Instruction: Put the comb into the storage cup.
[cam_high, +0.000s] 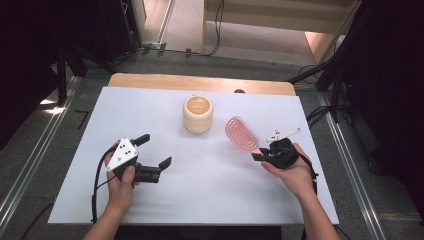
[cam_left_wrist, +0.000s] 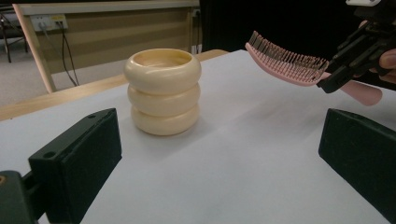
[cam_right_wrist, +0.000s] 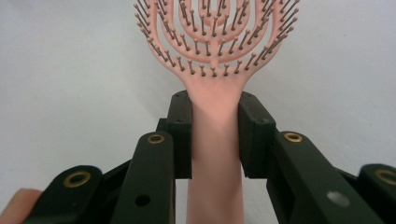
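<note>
You had the right gripper (cam_right_wrist: 215, 135) pinching the pink hairbrush (cam_high: 241, 133) by its handle, jaws pressed on either side, so the bristled head hung clear above the white table (cam_high: 200, 200), just right of the cream ringed holder (cam_high: 198, 114). Your left gripper (cam_high: 155, 150) stood spread wide and empty (aimed at the holder, probably to steady it).

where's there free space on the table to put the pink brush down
The white table top is mostly bare. Widest free patch: the middle, between the left gripper and the right gripper, in front of the cream ringed holder. The far left corner beyond the left gripper is also free. It is tightest between the holder and the held pink hairbrush.
</note>
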